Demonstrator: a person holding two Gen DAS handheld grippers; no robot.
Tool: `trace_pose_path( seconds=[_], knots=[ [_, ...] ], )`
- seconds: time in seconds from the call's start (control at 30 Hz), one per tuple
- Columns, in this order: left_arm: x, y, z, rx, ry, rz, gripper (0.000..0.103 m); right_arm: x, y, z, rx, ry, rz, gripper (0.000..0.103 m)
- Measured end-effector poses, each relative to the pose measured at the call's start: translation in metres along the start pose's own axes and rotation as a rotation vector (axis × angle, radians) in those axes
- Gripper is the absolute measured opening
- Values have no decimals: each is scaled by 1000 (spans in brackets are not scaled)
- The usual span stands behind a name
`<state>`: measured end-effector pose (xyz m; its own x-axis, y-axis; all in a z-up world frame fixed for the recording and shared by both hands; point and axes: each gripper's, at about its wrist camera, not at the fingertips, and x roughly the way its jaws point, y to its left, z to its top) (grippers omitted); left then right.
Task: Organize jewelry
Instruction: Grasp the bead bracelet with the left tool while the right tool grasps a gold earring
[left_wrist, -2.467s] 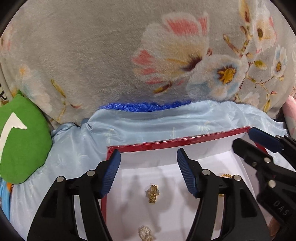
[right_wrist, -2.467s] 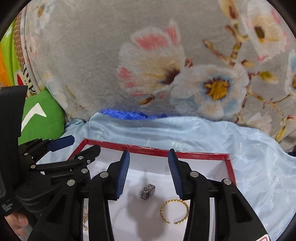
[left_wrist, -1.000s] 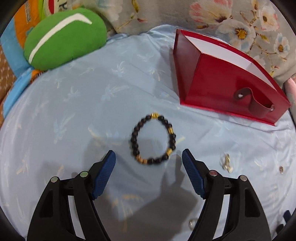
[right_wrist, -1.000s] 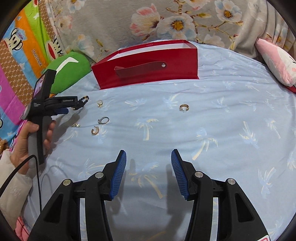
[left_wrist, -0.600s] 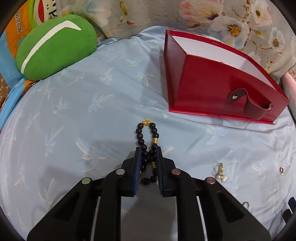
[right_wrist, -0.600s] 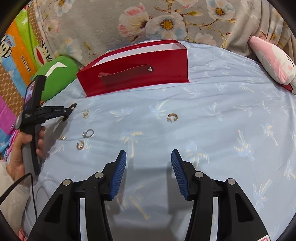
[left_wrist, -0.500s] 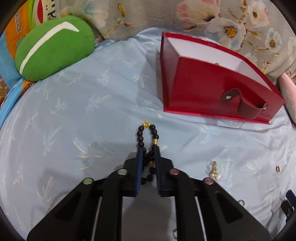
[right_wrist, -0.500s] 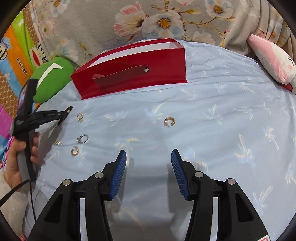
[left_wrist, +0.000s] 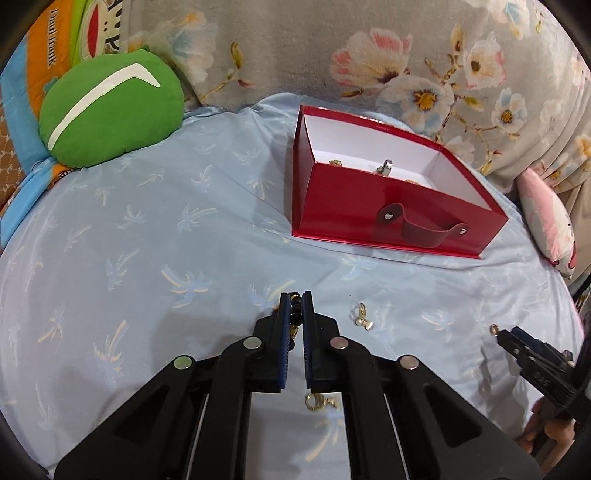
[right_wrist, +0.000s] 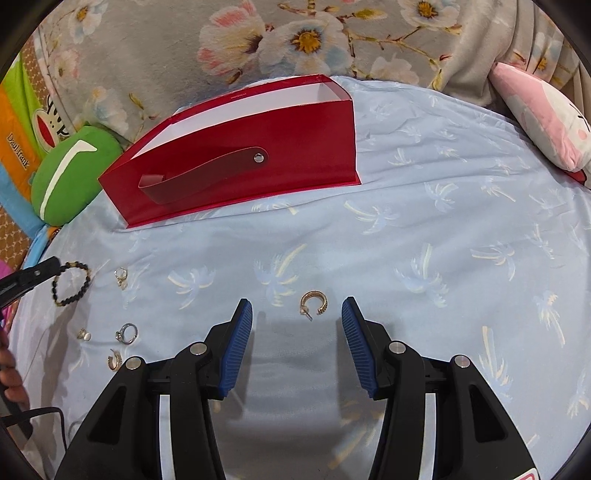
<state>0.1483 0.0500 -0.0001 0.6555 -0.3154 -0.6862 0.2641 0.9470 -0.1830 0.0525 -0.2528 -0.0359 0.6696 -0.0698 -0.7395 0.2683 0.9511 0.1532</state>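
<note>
A light blue sheet (left_wrist: 147, 236) printed with pale palm trees covers the soft surface across the middle and lower part of both views. In the upper left of the left wrist view a round green cushion (left_wrist: 110, 110) with a white curved stripe rests on the sheet's far edge. Behind it, at the far left, lies a bright orange, blue and green cloth (left_wrist: 33, 66) with a cartoon face and lettering. A grey blanket (left_wrist: 369, 48) with pink and white flowers fills the top of the frame. At the right edge, partly cut off, sits a pink and white pillow (right_wrist: 546, 122).
</note>
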Motion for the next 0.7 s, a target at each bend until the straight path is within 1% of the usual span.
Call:
trace_pose_path(
  seconds=[0.1, 0.27, 0.33, 0.37, 0.43, 0.53, 0.7],
  knots=[
    [-12, -1, -5, -5, -6, -17, 5, 7, -3, 0, 11, 14, -12, 50],
    [-20, -8, -14, 14, 3, -50, 5, 13, -5, 4, 19, 21, -25, 45],
    [-19, -10, -17, 16, 9, -58, 5, 17, -4, 5, 14, 34, -39, 34],
    [-18, -11, -18, 15, 12, -62, 5, 17, -4, 6, 13, 34, -43, 33],
    [-16, -12, -19, 11, 19, -67, 5, 19, -3, 8, 7, 37, -58, 23],
    [-15, -14, -22, 16, 25, -70, 5, 21, -3, 9, 3, 40, -69, 16],
    [-13, -19, -24, 23, 33, -76, 5, 20, -2, 9, -4, 37, -72, 15]
  ],
)
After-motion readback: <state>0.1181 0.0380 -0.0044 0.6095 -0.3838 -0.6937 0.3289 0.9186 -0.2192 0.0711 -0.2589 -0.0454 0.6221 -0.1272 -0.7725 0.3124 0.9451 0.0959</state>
